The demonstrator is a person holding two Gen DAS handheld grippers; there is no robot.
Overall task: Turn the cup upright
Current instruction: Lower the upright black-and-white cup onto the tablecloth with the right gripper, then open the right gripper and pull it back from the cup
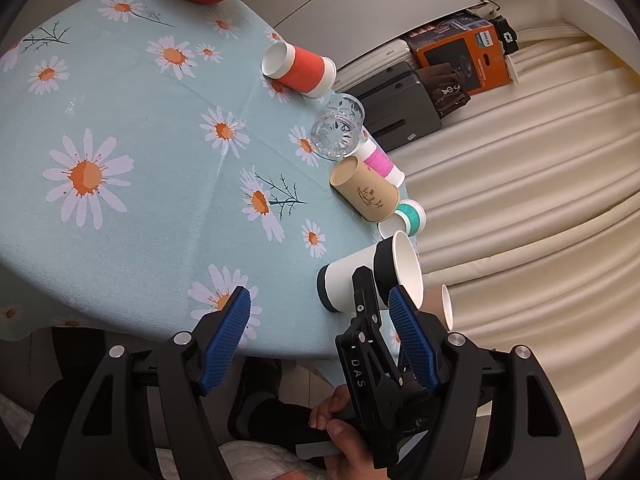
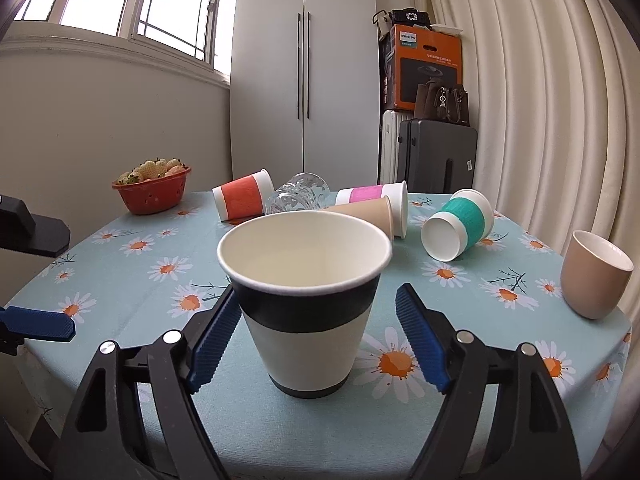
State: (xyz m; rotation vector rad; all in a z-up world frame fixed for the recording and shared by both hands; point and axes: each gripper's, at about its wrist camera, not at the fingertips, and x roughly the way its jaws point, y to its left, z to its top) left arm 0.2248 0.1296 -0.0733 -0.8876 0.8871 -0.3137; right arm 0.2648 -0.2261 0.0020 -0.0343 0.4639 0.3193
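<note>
seven cups [image 2: 304,304], one basket [image 2: 152,196]

The word "PHILIPS" stands in white on a teal panel of the orange box [image 2: 425,68] stacked above the suitcases at the back of the room; smaller lines of print on its top edge and beside the brand are too small to read. The same brand panel shows on the orange box in the left wrist view, tilted. The letters "D A S" run along the black frame of the right gripper [image 1: 374,280] as seen from the left wrist. The brown paper cup [image 1: 366,196] bears a branch drawing with small characters, not legible.
</note>
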